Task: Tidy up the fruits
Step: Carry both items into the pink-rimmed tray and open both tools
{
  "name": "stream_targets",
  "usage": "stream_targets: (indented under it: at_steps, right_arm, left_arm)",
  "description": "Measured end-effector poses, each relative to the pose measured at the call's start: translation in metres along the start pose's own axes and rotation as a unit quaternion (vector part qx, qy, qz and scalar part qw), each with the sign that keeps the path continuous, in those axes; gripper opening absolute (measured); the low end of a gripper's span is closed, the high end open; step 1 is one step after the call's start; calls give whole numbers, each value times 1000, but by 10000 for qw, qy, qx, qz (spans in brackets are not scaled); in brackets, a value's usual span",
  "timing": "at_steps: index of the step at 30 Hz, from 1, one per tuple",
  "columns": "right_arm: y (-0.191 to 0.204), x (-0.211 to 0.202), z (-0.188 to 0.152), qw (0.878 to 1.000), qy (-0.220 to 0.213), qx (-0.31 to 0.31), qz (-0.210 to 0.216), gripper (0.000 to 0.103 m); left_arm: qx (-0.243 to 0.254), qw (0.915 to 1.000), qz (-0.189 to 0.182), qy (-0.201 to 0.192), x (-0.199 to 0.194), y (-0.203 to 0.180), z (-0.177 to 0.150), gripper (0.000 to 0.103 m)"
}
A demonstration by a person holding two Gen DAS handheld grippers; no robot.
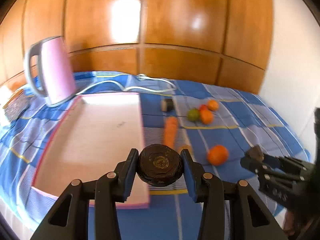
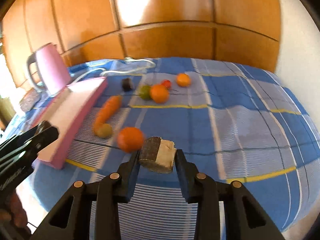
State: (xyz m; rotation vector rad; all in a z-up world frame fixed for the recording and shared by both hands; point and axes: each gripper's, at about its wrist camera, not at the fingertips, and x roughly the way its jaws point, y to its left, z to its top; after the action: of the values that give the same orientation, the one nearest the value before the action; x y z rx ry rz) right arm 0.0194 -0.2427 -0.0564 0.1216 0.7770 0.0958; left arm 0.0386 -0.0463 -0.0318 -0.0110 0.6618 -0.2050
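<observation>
My left gripper [image 1: 160, 168] is shut on a dark round piece [image 1: 159, 168], held above the right edge of the pink-rimmed board [image 1: 90, 140]. My right gripper [image 2: 158, 158] is shut on a dark-skinned, pale-cut piece [image 2: 158, 155] above the blue checked cloth [image 2: 240, 124]. A carrot [image 1: 171, 131] lies right of the board, with an orange [image 1: 217, 154] nearer me. A green fruit [image 1: 193, 115], a red one [image 1: 203, 107] and two more oranges [image 1: 207, 117] cluster farther back. A small dark piece [image 1: 167, 104] lies behind the carrot. In the right wrist view the carrot [image 2: 109, 110], a greenish fruit [image 2: 104, 130] and the near orange [image 2: 130, 139] show.
A pink kettle [image 1: 54, 70] stands at the board's far left corner, its white cord [image 1: 128, 86] trailing across the cloth. A wooden wardrobe [image 1: 160, 30] rises behind. The right gripper shows at the right edge of the left wrist view [image 1: 254, 158].
</observation>
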Motion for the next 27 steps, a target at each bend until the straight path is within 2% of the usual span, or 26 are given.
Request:
stream_targets:
  at_steps: [5,11,20,24,27]
  right_arm:
    - [41,1,12,9971,53,-466,600,36]
    - [82,15,25,9900,240,-805,1130,36]
    - [140,41,52,9826,330,-1067,1487,36]
    - [161,53,61,9808,335,-1121,1560,37]
    - [172,59,64,9796,367,-1139,1617,38]
  left_arm:
    - [-331,9985,416,99,3,31,4,44]
    - [-594,9937,930,194,8,65,7,44]
    - [-913,9872,1284,260,16,106,12,45]
    - [-1096,9833,1443,192,12,121,11,61]
    - [-1191,9804,1563,172,6,129,7,63]
